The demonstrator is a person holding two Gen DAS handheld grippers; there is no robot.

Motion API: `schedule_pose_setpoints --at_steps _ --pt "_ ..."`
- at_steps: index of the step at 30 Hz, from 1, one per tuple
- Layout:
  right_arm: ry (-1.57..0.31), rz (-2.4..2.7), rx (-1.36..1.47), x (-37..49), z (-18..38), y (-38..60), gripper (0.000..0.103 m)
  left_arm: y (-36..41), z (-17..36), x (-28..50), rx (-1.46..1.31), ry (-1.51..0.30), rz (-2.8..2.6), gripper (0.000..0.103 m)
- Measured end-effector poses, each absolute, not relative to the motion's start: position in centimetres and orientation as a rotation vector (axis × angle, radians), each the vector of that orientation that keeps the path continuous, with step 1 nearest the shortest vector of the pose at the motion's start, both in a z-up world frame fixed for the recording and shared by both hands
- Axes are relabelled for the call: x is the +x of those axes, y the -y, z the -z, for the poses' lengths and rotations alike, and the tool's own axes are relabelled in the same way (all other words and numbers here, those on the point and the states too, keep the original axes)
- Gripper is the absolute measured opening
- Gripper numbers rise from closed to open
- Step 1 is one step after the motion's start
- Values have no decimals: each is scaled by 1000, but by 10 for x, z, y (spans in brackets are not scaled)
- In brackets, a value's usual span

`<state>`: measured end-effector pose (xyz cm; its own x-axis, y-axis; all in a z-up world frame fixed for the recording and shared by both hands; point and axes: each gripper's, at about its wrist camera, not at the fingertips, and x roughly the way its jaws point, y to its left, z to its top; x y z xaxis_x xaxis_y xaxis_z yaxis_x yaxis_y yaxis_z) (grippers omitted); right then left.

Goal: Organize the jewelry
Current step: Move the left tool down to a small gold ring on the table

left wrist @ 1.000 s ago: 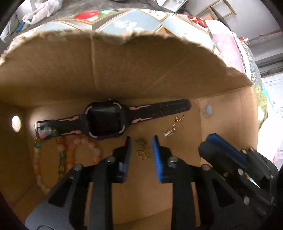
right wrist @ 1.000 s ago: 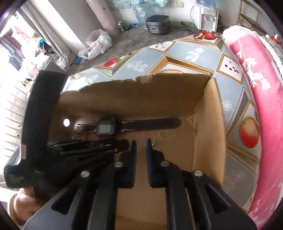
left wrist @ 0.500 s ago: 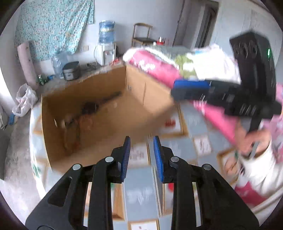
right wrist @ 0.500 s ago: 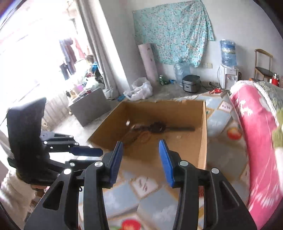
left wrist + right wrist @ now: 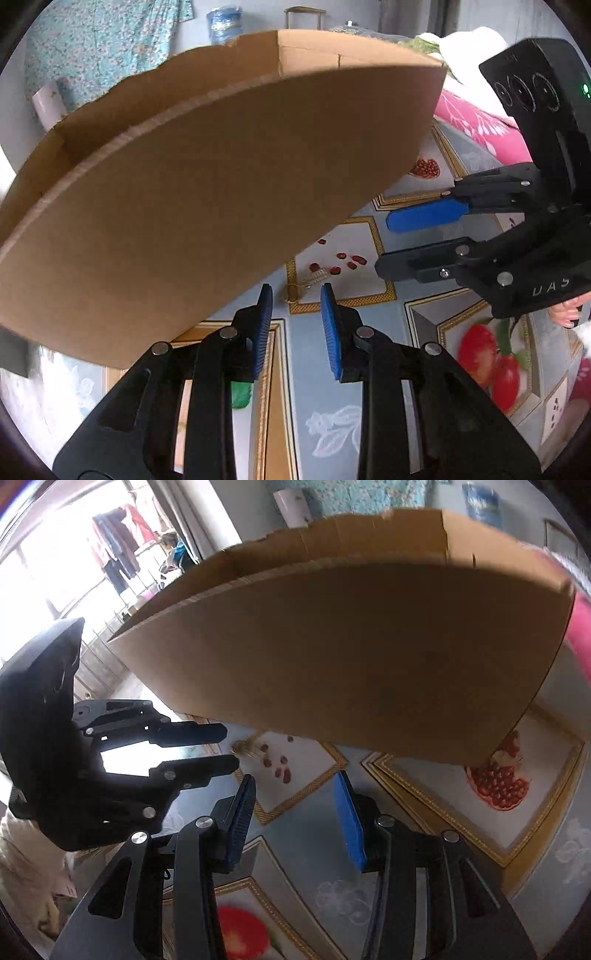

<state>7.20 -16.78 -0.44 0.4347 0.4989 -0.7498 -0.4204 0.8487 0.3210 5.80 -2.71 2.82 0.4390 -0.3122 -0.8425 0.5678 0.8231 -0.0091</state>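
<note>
Filling most of both views was the outer wall of a cardboard box (image 5: 207, 206), which stood on a patterned tablecloth (image 5: 332, 424) printed with blue panels, gold borders and fruit; its inside could not be seen from either camera. Beneath and in front of the box, the cloth showed a pale square with printed red seeds. On that square, just beside the box's lower edge, lay a small gold chain (image 5: 308, 282), the one piece of jewelry in sight outside the box; in the right wrist view it appeared as a small gold tangle (image 5: 245, 748) close to the tips of the left gripper (image 5: 225, 747). The left gripper (image 5: 295, 314) pointed down at the chain with its blue pads a narrow gap apart and nothing between them. The right gripper (image 5: 293, 805) hung over the cloth nearby, its jaws wider apart and likewise empty. A few fingertips (image 5: 565, 314) of the person showed behind it.
</note>
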Motion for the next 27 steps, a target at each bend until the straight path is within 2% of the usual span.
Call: schedule_pose_setpoints --at_steps 2,4,5,15,21,22,26,27 --pt "-957 -571 65 69 4 166 44 30 -27 57 304 -954 554 25" --pt "-953 -580 38 66 4 163 44 33 -25 58 314 -947 558 12" --pt "-950 -586 23 64 3 161 44 35 -24 56 329 -936 554 10" --pt "-941 -636 -202 73 0 123 44 21 -26 46 229 -945 537 10" --pt "-893 -669 -328 78 0 99 43 -9 -25 39 19 -979 581 10" --pt "-898 -675 -329 78 0 98 41 -11 -25 37 6 -979 582 10" --pt "-898 -693 -342 72 -1 93 16 -12 -27 32 12 -971 579 10" --pt "-901 -683 -354 69 -2 90 13 -12 -26 33 6 -972 582 10"
